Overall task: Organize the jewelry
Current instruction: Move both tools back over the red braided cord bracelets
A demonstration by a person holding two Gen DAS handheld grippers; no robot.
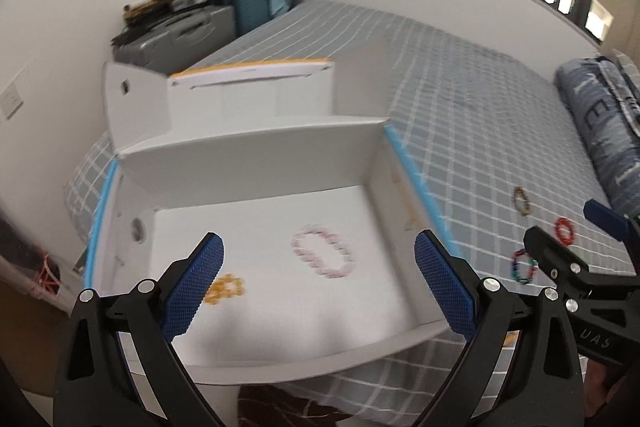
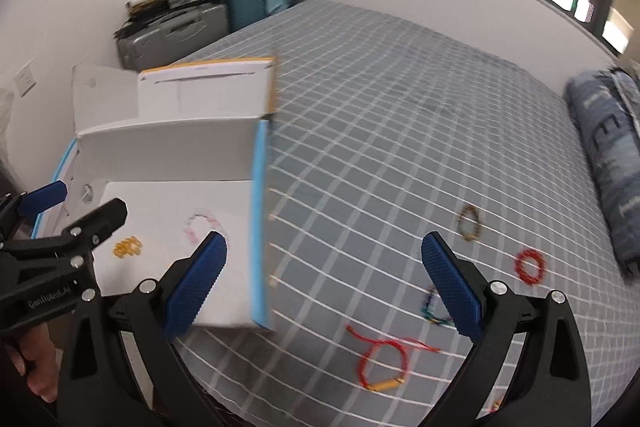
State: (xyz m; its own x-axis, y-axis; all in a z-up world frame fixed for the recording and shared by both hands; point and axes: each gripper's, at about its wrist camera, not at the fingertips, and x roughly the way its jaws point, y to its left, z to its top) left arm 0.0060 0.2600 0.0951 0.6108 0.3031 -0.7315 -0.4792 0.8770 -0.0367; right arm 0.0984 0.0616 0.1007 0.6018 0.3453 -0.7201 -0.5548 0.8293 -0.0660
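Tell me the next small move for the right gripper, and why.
Probably lower the open right gripper onto the red cord bracelet with the gold tube bead just below it. The pink and yellow bead bracelets already lie in the white cardboard box, while this one lies loose on the checked bedsheet.

Right wrist view: "GenRobot.AI" in white on black body of left gripper point(image 2: 60, 223), left of the fingers. Left wrist view: "UAS", upside down, on right gripper point(image 1: 560, 239) body, right of the fingers.
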